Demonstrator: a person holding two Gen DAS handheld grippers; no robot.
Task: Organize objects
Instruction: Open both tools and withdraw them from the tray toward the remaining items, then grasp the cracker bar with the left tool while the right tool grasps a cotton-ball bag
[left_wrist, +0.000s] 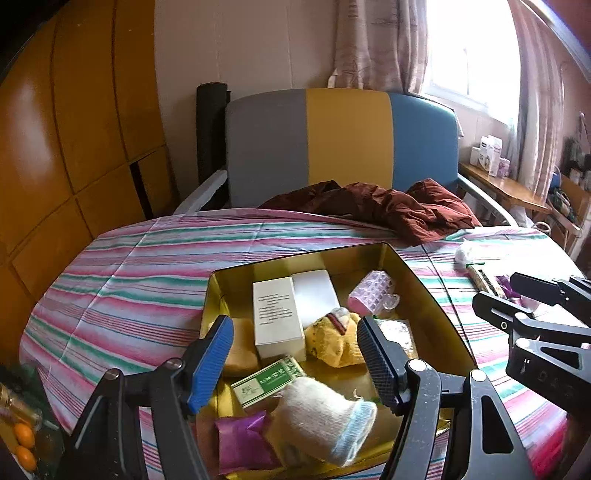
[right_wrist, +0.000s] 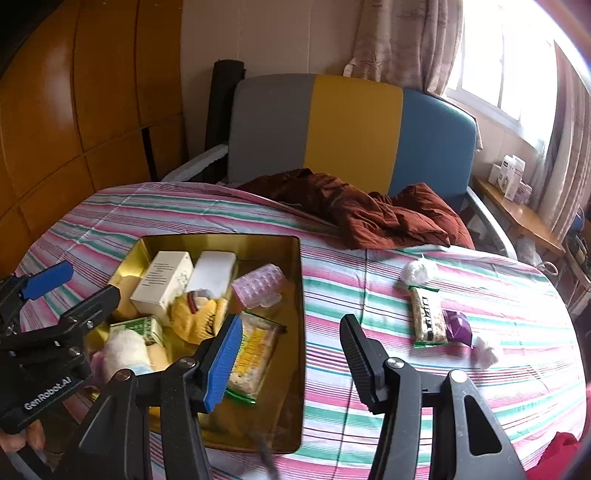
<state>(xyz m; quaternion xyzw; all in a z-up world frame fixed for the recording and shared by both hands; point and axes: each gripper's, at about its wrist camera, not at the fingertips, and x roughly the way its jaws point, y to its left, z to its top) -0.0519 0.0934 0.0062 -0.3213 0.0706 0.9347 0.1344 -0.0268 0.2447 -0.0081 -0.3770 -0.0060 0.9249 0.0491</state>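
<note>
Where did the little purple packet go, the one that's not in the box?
In the right wrist view the purple packet lies on the striped tablecloth, right of the gold box, touching the snack bar.

The tin box (right_wrist: 299, 295) is shiny gold metal, its inner walls mirror-smooth. Under it lies a striped cotton-like tablecloth (left_wrist: 122, 280) — matt, faintly creased. The white sock (left_wrist: 325, 417) looks fuzzy knit (blue ribbed cuff). The snack bar wrapper (right_wrist: 428, 317) is glossy plastic film. The wardrobe panels (left_wrist: 55, 122) are lacquered wood — glossy. The gripper pads (left_wrist: 210, 365) are ribbed blue rubbery plastic.
</note>
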